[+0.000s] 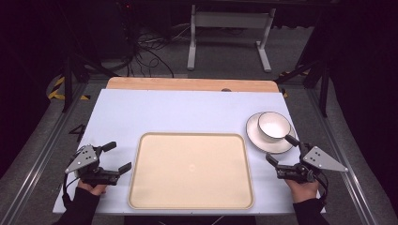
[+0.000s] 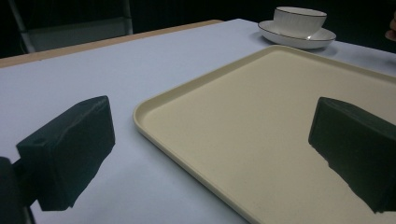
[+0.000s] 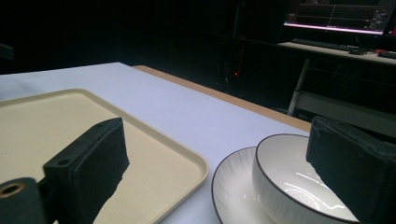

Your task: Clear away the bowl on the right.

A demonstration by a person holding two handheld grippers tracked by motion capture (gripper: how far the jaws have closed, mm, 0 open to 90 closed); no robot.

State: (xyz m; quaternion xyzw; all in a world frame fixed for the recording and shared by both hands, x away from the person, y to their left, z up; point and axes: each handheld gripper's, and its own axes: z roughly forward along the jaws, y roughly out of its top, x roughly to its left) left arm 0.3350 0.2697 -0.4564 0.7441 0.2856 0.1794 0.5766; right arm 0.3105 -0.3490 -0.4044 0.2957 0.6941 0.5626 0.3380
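A white bowl [image 1: 273, 125] sits on a white saucer [image 1: 256, 136] at the table's [image 1: 141, 112] far right, just beside the beige tray's [image 1: 191, 202] far right corner. The right gripper [image 1: 281, 149] hovers at the saucer's near edge, jaws spread and holding nothing. The left gripper [image 1: 117, 156] waits left of the tray, jaws also spread.

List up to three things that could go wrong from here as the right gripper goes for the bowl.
1. The bowl sits loose on a saucer; a push from the open right gripper could slide or tip both.
2. The saucer lies near the table's right edge, so a shove outward might send it off.
3. The tray's raised rim could catch the saucer if it is dragged across.
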